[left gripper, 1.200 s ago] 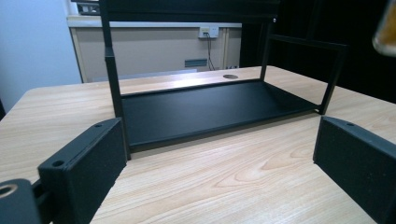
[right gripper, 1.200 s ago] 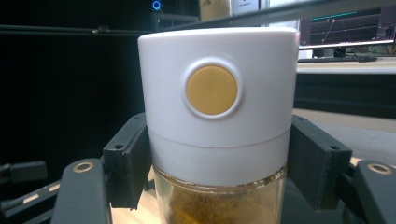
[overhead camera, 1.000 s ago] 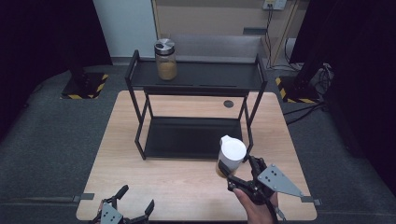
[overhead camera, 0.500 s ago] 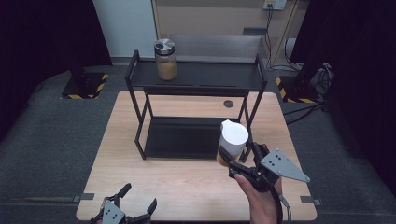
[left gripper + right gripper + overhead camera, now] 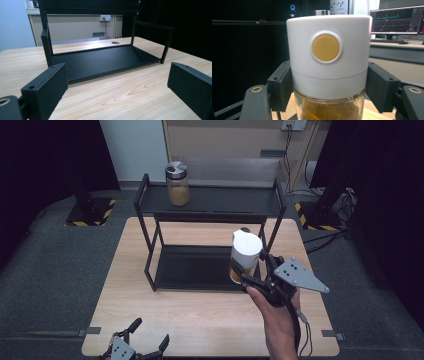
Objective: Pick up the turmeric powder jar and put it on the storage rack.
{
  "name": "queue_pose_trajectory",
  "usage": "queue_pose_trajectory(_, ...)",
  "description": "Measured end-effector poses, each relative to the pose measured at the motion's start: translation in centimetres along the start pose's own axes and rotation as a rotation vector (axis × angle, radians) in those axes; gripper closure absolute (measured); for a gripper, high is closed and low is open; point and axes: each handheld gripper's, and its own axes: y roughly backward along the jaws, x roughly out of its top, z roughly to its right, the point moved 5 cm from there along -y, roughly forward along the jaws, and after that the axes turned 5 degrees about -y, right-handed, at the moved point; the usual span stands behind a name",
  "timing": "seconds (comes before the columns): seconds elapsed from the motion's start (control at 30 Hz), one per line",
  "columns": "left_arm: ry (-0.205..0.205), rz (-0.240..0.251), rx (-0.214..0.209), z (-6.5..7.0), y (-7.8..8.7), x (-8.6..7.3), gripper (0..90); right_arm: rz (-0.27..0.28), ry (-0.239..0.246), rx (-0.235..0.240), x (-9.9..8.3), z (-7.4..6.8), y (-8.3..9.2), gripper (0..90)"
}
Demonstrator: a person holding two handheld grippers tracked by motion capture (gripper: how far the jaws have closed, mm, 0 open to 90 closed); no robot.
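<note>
A glass jar with a tall white cap (image 5: 245,255) (image 5: 328,65) and yellow-brown contents hangs in the air over the right end of the black rack's lower shelf (image 5: 200,267). My right gripper (image 5: 250,272) (image 5: 329,87) is shut on it, pads pressing the cap's lower rim from both sides. A yellow round button faces the right gripper view. A second jar with a metal lid (image 5: 177,183) stands on the rack's top shelf (image 5: 225,200), left of middle. My left gripper (image 5: 137,342) (image 5: 117,90) rests low at the table's front left edge, open, with bare wood between its jaws.
The two-tier black metal rack (image 5: 100,60) stands on the far half of the wooden table (image 5: 190,315). A small dark round hole (image 5: 115,42) shows in the tabletop behind the rack. Dark floor and stand bases surround the table.
The right gripper has lifted the white-capped jar upward and a little forward, from the table's near right toward the rack. The left gripper has stayed put.
</note>
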Motion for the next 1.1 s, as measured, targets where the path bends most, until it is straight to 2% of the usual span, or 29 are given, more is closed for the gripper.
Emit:
queue_pose_trajectory(0.23, 0.008, 0.003, 0.013, -0.1, 0.5, -0.1, 1.6, 0.003, 0.024, 0.016, 2.3, 0.1, -1.6, 29.7)
queue_pose_trajectory(0.47, 0.022, -0.001, 0.020, -0.2, 0.8, -0.4, 1.5, -0.012, 0.055, 0.012, 4.3, 0.4, -3.4, 29.7)
queue_pose_trajectory(0.87, 0.025, 0.000, 0.028, -0.6, 0.7, -0.5, 1.6, 0.000, 0.037, -0.004, 5.8, 2.0, -4.9, 29.8)
queue_pose_trajectory(1.1, 0.031, -0.006, 0.026, -0.6, 0.4, -0.6, 1.6, -0.001, 0.026, -0.040, 7.0, 3.3, -6.2, 29.8)
